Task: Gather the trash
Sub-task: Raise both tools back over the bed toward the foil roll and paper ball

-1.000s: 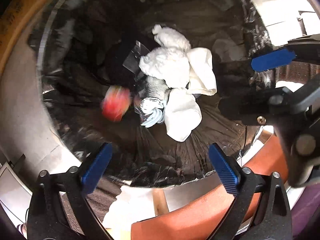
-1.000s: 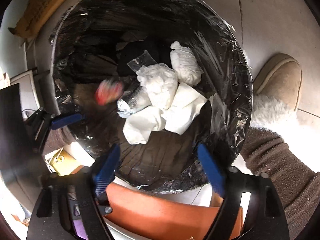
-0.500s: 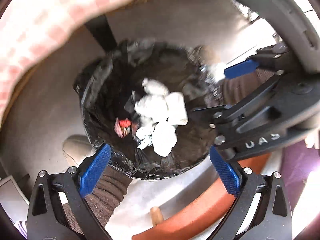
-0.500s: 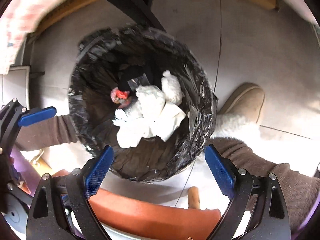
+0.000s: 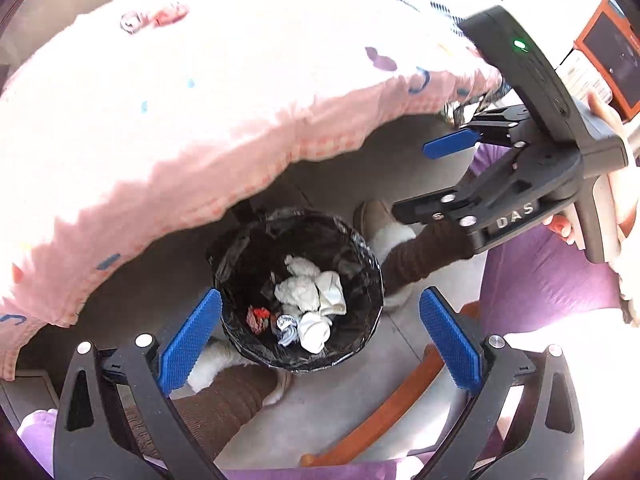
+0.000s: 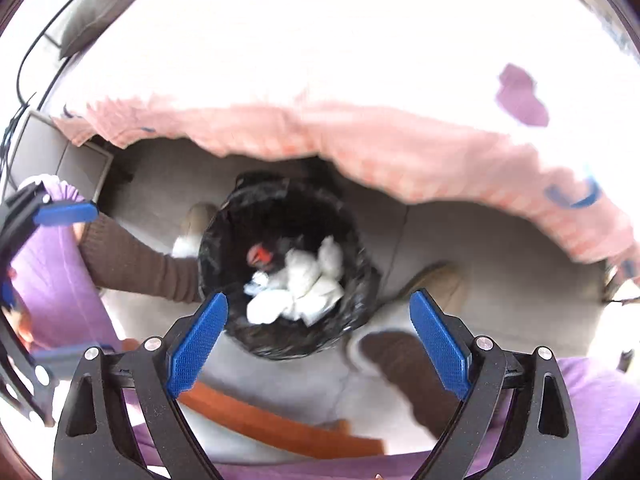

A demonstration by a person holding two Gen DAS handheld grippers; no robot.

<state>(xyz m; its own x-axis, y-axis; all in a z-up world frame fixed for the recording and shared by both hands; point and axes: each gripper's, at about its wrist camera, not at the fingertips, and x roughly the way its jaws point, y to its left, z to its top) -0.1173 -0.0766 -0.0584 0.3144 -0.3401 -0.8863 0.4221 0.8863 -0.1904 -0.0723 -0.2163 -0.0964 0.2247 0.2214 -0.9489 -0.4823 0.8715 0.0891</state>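
The trash (image 5: pixel 310 306) lies at the bottom of a round bin (image 5: pixel 360 356) lined with a black plastic bag, standing on the pale floor (image 5: pixel 160 272) below me. Most of it is crumpled white tissue; beside that sit a small red wrapper (image 5: pixel 258 319) and a silvery-blue scrap (image 5: pixel 286 326), touching the edge of the white heap. From my right side the same heap (image 6: pixel 298 292) shows a little blurred, with the red wrapper (image 6: pixel 260 256) at its upper left.

My left gripper (image 5: pixel 320 344) hangs over the bin, pointing steeply down, its jaws wide apart with nothing between the blue pads (image 5: pixel 188 344). My right gripper (image 6: pixel 318 342) hangs likewise, jaws spread wide and empty. In the left view it also shows at the right, black, with a green light lit and a hand (image 5: pixel 624 200) around its grip.

Above the bin hangs the edge of a pink checked cloth (image 5: pixel 200 120) draped over the desk, with small coloured prints on it. My legs in brown ribbed knit (image 5: pixel 224 404) stand on either side of the bin, ending in tan slippers (image 5: pixel 372 216) with white fluffy lining. A purple garment (image 5: pixel 540 280) covers my lap, and an orange-brown chair edge (image 5: pixel 384 412) curves beneath me.
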